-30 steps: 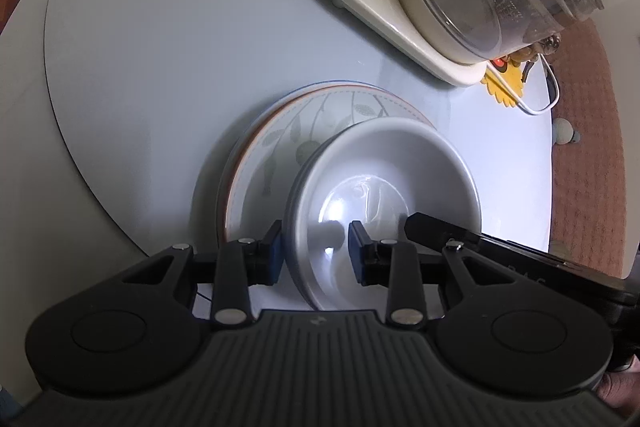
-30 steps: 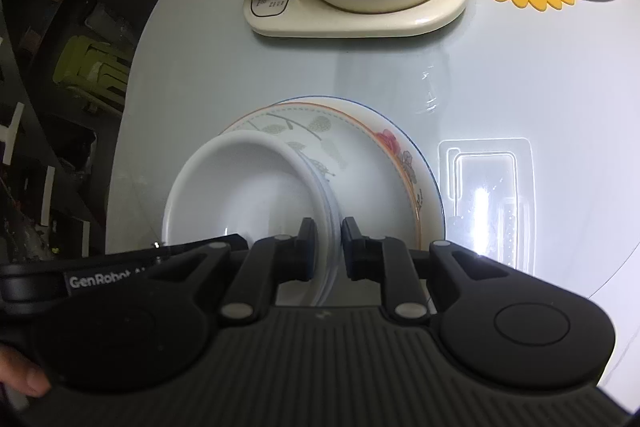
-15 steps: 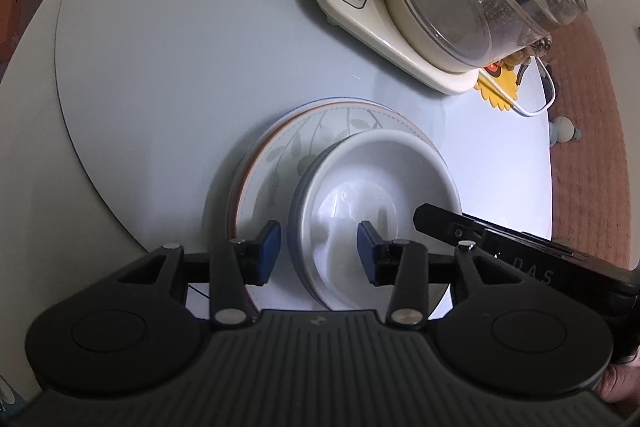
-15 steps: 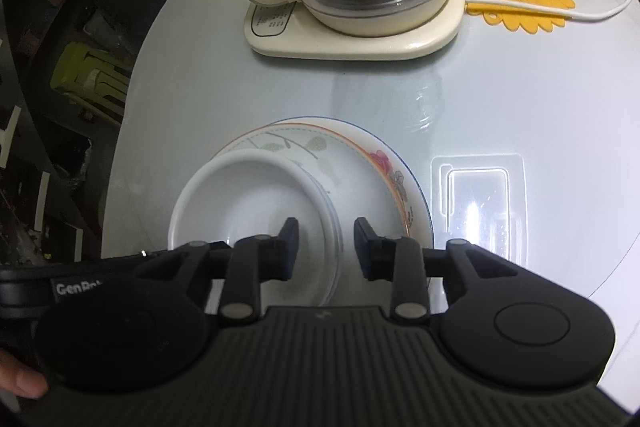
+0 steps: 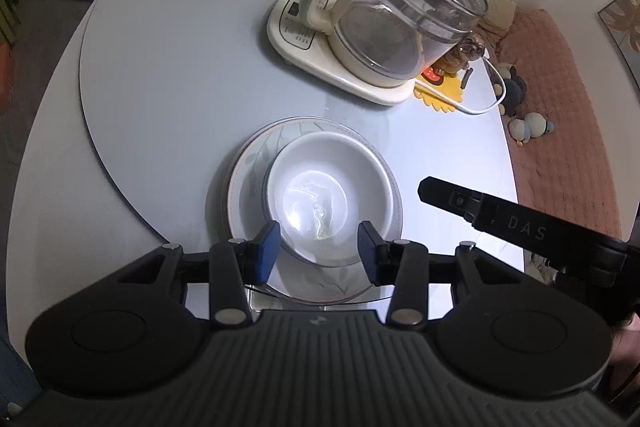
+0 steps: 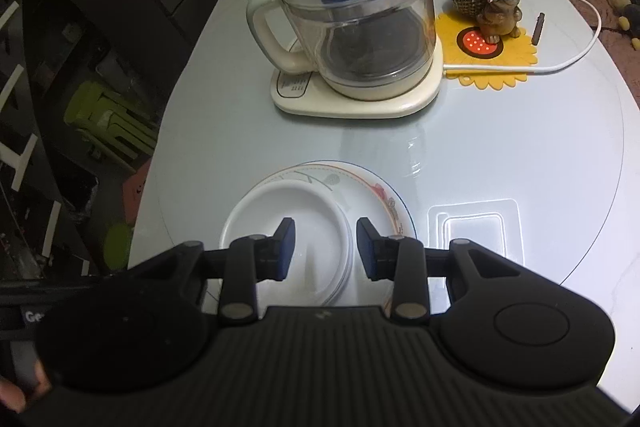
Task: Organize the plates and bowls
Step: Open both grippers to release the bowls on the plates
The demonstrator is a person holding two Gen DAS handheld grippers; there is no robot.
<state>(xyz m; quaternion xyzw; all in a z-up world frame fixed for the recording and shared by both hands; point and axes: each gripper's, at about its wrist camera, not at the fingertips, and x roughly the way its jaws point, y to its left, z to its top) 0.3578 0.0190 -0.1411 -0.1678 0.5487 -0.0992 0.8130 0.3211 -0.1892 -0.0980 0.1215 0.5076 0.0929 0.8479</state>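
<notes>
A white bowl [image 5: 326, 187] sits inside a patterned plate [image 5: 248, 179] on the round glass turntable [image 5: 168, 75]. My left gripper [image 5: 318, 251] is open and empty, raised above the bowl's near rim. The bowl [image 6: 288, 223] and the plate [image 6: 384, 199] also show in the right wrist view. My right gripper [image 6: 324, 247] is open and empty, above the bowl's right rim. The right gripper's body [image 5: 520, 227] shows in the left wrist view to the right of the plate.
A glass kettle [image 6: 352, 19] on a cream base [image 6: 356, 99] stands behind the plate. A dog figurine [image 6: 500, 3] sits on a yellow mat [image 6: 492, 59], with a white cable [image 6: 560, 63]. A clear plastic tray [image 6: 474, 231] lies right of the plate.
Both grippers have opened wide, let go of the bowl's rim, and drawn back and up. The bowl now rests in the plate.
</notes>
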